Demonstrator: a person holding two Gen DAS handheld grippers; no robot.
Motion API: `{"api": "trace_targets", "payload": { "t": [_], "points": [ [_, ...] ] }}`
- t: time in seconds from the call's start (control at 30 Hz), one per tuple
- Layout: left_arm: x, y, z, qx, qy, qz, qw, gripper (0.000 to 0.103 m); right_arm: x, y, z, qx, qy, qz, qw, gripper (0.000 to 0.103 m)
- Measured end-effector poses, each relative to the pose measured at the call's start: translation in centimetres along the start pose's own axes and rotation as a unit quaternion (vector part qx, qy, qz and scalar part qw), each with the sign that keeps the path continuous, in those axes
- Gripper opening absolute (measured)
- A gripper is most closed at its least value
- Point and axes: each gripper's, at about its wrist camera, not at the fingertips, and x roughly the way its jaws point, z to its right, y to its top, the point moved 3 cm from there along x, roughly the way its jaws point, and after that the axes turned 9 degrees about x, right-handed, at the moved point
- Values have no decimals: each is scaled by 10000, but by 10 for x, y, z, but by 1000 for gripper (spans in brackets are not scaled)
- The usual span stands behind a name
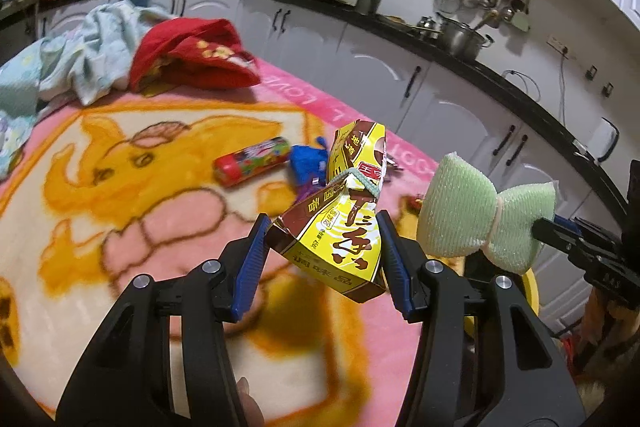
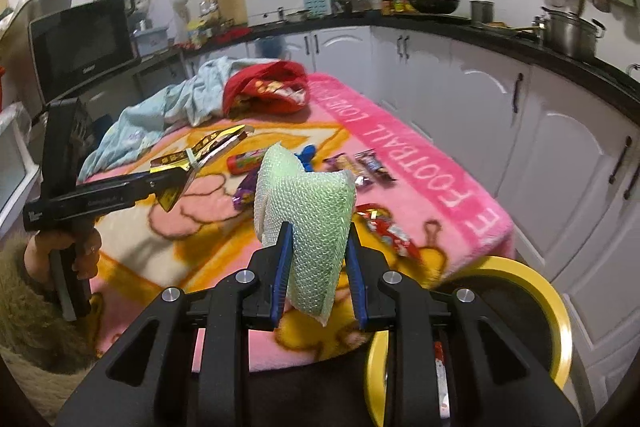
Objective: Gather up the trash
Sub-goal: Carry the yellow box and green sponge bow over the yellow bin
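Bin (image 2: 558,311) yellow-rimmed, contents hidden; red bag (image 2: 266,89) holds packets.

The crushed yellow-and-brown carton (image 1: 332,227) hangs in the air above the pink blanket (image 1: 120,227), pinched at its middle, a pale band round its waist; the green mesh sponge (image 2: 308,227) — cinched into a bow shape — is also held aloft, upright; on the blanket lie a red printed roll (image 1: 252,165), a blue scrap (image 1: 306,163) just beside it, and several snack wrappers (image 2: 368,165) near the pink border; a yellow bin (image 2: 532,307) stands at the blanket's near edge.
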Motion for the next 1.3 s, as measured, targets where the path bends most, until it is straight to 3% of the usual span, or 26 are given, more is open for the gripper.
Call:
{"api": "trace_targets", "payload": {
  "t": [0.8, 1.3],
  "points": [
    [29, 27, 109, 786, -725, 74, 9942, 45, -76, -8, 88, 965, -788, 685, 9898, 25],
    [57, 21, 174, 1207, -1161, -116, 9858, 45, -98, -24, 134, 1378, -1230, 759, 9799, 25]
  ]
}}
